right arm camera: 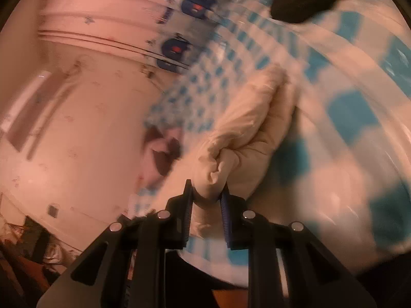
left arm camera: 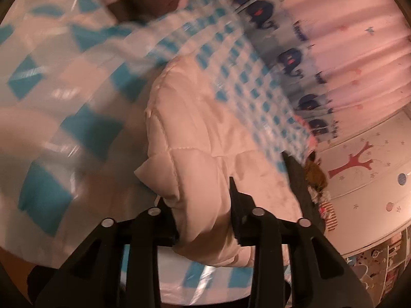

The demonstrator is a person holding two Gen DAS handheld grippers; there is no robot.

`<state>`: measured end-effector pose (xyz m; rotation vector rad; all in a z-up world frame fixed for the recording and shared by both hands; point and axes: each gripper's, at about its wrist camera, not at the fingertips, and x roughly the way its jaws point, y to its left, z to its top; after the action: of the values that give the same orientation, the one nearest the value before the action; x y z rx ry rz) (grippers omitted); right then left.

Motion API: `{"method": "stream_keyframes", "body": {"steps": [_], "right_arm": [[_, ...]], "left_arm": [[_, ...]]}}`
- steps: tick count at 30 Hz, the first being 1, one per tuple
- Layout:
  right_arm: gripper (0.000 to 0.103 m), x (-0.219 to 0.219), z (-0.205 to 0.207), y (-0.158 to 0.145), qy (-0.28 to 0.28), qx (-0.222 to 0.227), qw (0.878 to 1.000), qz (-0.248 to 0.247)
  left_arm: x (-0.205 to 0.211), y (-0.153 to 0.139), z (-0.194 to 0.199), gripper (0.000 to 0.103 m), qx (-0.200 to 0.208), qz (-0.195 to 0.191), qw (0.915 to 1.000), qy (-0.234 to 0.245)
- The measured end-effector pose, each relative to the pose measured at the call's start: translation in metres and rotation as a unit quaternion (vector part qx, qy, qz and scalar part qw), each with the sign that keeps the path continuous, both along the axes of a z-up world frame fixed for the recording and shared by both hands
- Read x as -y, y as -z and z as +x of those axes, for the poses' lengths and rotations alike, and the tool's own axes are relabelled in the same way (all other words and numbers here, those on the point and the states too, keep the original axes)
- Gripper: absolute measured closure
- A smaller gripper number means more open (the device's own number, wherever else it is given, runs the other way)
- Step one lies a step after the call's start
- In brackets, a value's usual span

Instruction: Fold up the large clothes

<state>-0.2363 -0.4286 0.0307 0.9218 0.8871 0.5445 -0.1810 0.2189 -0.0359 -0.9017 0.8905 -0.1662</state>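
Jacket (left arm camera: 195, 133), cream and quilted, lies on the blue-checked bed (left arm camera: 51, 118), its length running away toward the far edge. Left tool (left arm camera: 203, 215) pinches its near hem; right tool (right arm camera: 206, 205) pinches a bunched fold of it.

**Padded cloth fills the near ground; checked cover open on the outer sides**

In the left wrist view, the puffy cream quilted jacket (left arm camera: 195, 133) bulks up dead ahead, while the blue-and-white checked plastic cover (left arm camera: 51, 118) lies bare to its left. A dark cloth strip (left arm camera: 298, 179) and a brown furry toy (left arm camera: 317, 174) crowd the right edge. In the right wrist view, bare cover lies right of the bunched jacket; a dark bundle (right arm camera: 308, 2) blocks the far right.
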Motion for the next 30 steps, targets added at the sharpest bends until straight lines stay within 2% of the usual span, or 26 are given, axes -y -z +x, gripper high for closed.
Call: {"method": "stream_keyframes", "body": {"steps": [1,2,3,5,6,7,8,10,12,14,15,17,18,19,21,22,23,24,26,27,30], "right_arm": [[0.079,0.002,-0.001,0.008,0.003,-0.019,1.0,-0.016],[0.069,0.006,-0.002,0.013,0.012,-0.035,0.999,-0.037],[0.061,0.011,-0.004,0.015,0.038,-0.049,0.994,-0.085],[0.059,0.011,-0.004,-0.002,0.059,-0.023,0.988,-0.141],[0.05,0.003,0.0,-0.021,0.065,0.007,0.981,-0.181],[0.044,-0.005,0.005,-0.033,0.062,0.027,0.978,-0.199],[0.036,-0.021,0.016,-0.049,0.049,0.056,0.973,-0.219],[0.034,-0.059,0.039,-0.072,0.016,0.101,0.96,-0.259],[0.033,-0.105,0.071,-0.076,-0.036,0.115,0.946,-0.302],[0.033,-0.154,0.109,-0.06,-0.089,0.111,0.924,-0.355],[0.033,-0.176,0.128,-0.041,-0.112,0.096,0.906,-0.396],[0.03,-0.193,0.148,-0.006,-0.14,0.056,0.888,-0.434],[0.03,-0.197,0.153,0.011,-0.156,0.039,0.882,-0.442],[0.03,-0.197,0.152,0.016,-0.155,0.037,0.882,-0.444],[0.03,-0.194,0.15,0.004,-0.143,0.026,0.887,-0.437],[0.03,-0.195,0.146,-0.011,-0.128,0.044,0.892,-0.431],[0.03,-0.202,0.142,-0.024,-0.126,0.068,0.892,-0.429],[0.028,-0.216,0.143,-0.039,-0.134,0.098,0.887,-0.431],[0.018,-0.246,0.152,-0.051,-0.155,0.122,0.882,-0.427],[0.017,-0.262,0.159,-0.052,-0.167,0.127,0.88,-0.426],[0.017,-0.318,0.194,-0.028,-0.207,0.117,0.856,-0.459]], "left_arm": [[-0.002,0.012,0.002,0.064,-0.02,-0.007,0.9998,-0.003],[-0.003,0.025,0.004,0.06,-0.048,-0.018,0.9987,-0.006],[-0.003,0.032,0.005,0.053,-0.066,-0.019,0.9976,-0.01],[0.0,0.028,0.007,0.042,-0.063,-0.005,0.9979,-0.013],[0.003,0.027,0.009,0.029,-0.063,0.009,0.9978,-0.015],[0.006,0.026,0.012,0.022,-0.066,0.023,0.9973,-0.022],[0.007,0.028,0.015,0.021,-0.065,0.025,0.9973,-0.024],[0.011,0.033,0.021,0.021,-0.067,0.022,0.9972,-0.027],[0.014,0.039,0.026,0.021,-0.062,0.018,0.9974,-0.031],[0.013,0.046,0.029,0.021,-0.052,0.007,0.9979,-0.038],[0.012,0.049,0.029,0.021,-0.042,-0.001,0.9982,-0.043],[0.008,0.052,0.028,0.022,-0.027,-0.015,0.9985,-0.045],[0.008,0.051,0.027,0.028,-0.014,-0.021,0.9989,-0.04],[0.009,0.048,0.029,0.036,-0.002,-0.02,0.9993,-0.032],[0.014,0.045,0.03,0.041,0.003,0.003,0.9997,-0.025],[0.015,0.045,0.03,0.042,0.003,0.008,0.9997,-0.024],[0.015,0.046,0.031,0.042,0.002,0.009,0.9996,-0.025],[0.015,0.047,0.033,0.041,0.001,0.007,0.9996,-0.028],[0.014,0.05,0.036,0.033,-0.005,0.005,0.9993,-0.038],[0.013,0.051,0.037,0.032,-0.008,0.001,0.9991,-0.042],[0.01,0.053,0.035,0.031,-0.005,-0.008,0.9991,-0.042]]}}
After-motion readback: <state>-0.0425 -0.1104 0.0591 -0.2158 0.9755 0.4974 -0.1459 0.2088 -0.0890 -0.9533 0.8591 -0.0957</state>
